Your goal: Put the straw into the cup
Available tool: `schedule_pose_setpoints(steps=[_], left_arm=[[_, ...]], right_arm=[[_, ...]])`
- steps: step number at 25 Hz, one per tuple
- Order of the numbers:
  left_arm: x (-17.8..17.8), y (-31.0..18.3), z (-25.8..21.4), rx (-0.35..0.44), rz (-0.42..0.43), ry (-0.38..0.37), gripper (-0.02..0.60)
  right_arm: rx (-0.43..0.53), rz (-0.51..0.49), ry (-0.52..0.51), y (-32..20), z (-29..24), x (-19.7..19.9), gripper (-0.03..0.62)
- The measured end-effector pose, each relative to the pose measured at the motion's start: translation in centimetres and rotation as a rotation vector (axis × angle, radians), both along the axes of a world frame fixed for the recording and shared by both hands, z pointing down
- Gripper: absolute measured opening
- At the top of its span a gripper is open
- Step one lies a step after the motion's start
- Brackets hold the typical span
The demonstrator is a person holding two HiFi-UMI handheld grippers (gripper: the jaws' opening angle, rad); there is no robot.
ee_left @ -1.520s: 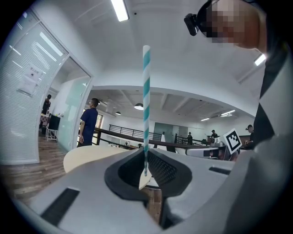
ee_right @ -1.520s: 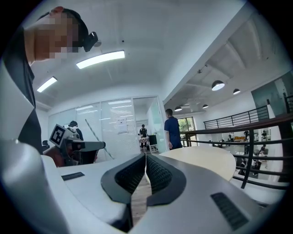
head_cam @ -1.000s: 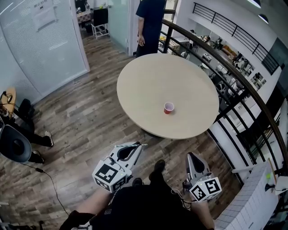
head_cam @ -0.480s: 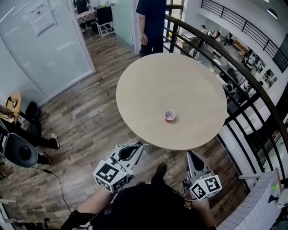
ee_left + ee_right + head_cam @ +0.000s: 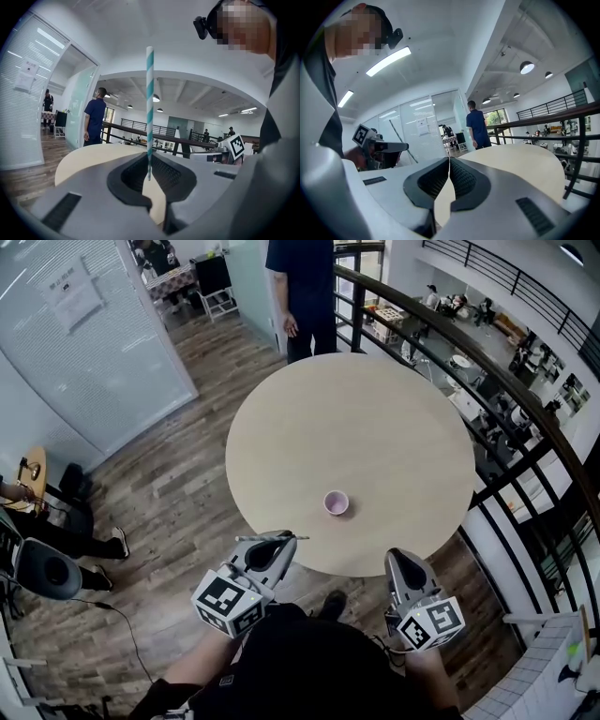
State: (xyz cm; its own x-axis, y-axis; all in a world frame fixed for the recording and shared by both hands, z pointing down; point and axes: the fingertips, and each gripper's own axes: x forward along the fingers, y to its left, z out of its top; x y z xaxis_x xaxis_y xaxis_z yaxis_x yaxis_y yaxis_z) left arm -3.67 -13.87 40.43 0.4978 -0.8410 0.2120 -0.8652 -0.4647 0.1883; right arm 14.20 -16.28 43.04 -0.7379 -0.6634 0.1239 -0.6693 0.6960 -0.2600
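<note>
**Striped straw held in the left gripper; the cup stands alone on the round table**

The only writing in sight is on a paper sheet (image 5: 71, 293) stuck to the glass wall (image 5: 112, 362), and its print is too small to read in any view. Each gripper carries a marker cube (image 5: 226, 604) with black-and-white square patterns and no letters.

Only the head view shows the cup (image 5: 336, 503). It is small, pinkish and upright, near the edge of the round table (image 5: 375, 418) closest to the grippers, with nothing in it. Both grippers sit short of that edge, well apart from the cup.

The left gripper view shows the straw's (image 5: 149, 108) colours, white with teal stripes. It rises upright from the jaws, and its lower end pokes out just below them. In the head view the same straw is a thin line lying crosswise at the tips.

The left gripper (image 5: 149, 161) has its jaws nearly together, pinching the straw close to its lower end. The right gripper (image 5: 448, 160) has its jaws pressed together with nothing between them.

Each gripper view catches the other gripper's marker cube off to the side. All three views show a person (image 5: 305, 282) in dark blue standing beyond the table's far side, beside the railing (image 5: 487, 390).
</note>
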Motion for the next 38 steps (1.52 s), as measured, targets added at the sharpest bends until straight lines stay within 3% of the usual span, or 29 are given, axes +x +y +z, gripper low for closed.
schedule_pose_setpoints(steps=[7,22,38], left_arm=[[-0.2,-3.9,0.6,-0.016,0.012,-0.007,0.031],[-1.3,-11.7,3.2,-0.062,0.095,0.012,0.031],[-0.6,-15.4,13.3,-0.251,0.145,-0.022,0.031]], right_arm=[[-0.033,-0.028,0.021,-3.4,1.2,-1.3,0.023],[-0.097,0.017,0.042,-9.6,2.3,-4.2,0.023],[-0.152,-0.024,0.088,-14.1,8.4,-7.0,0.023]])
